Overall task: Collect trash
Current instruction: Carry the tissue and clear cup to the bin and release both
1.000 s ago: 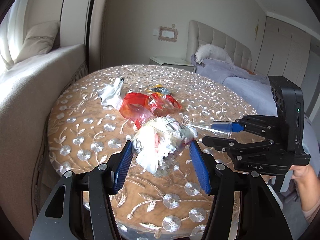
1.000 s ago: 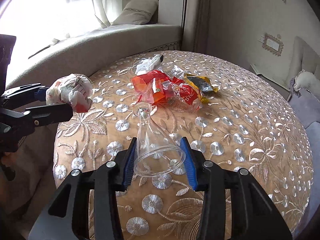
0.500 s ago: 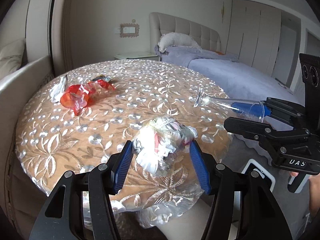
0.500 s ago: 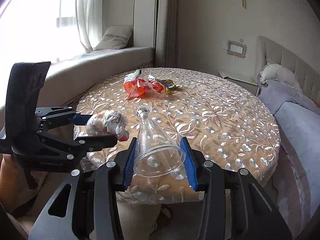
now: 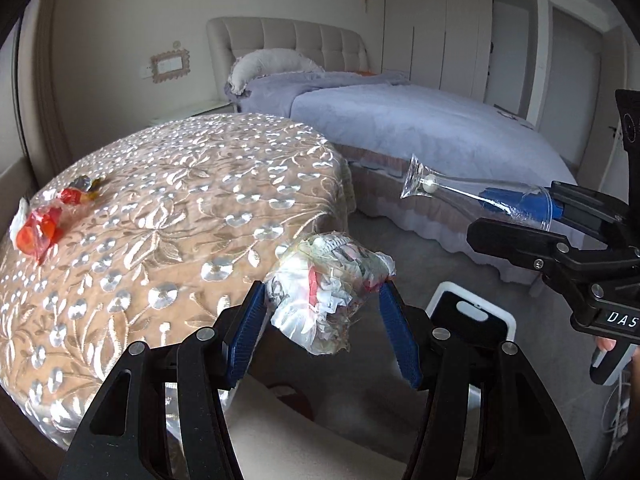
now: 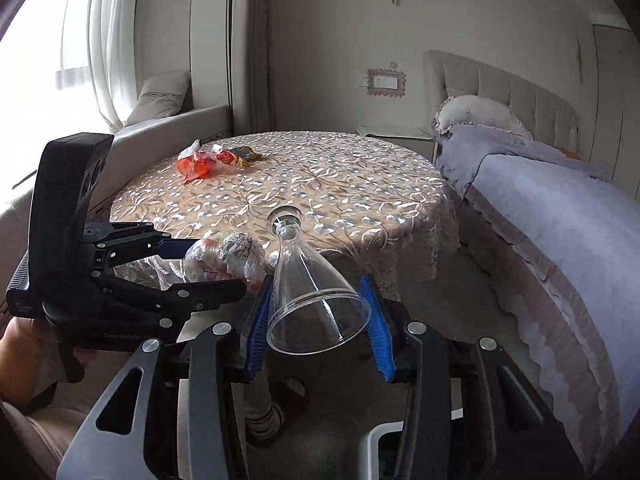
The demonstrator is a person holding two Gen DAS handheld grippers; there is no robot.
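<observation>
The left gripper (image 5: 322,326) is clamped on a wad (image 5: 326,280) of crumpled plastic and paper, its blue pads (image 5: 245,332) set fairly wide and pressing the bundle from both sides. The wad hangs in the air past the edge of the table (image 5: 168,216), above the grey floor. The right gripper (image 6: 316,322) grips a clear plastic cup (image 6: 308,292), shaped like a stemmed glass, by its wide mouth; its pads (image 6: 258,326) press the rim on both sides, and the foot points away toward the table. Both grippers are side by side, off the table. Below them is a bin (image 5: 472,314) with a white rim. More trash lies on the table's far side: red wrappers (image 6: 202,162), well apart from both grippers.
</observation>
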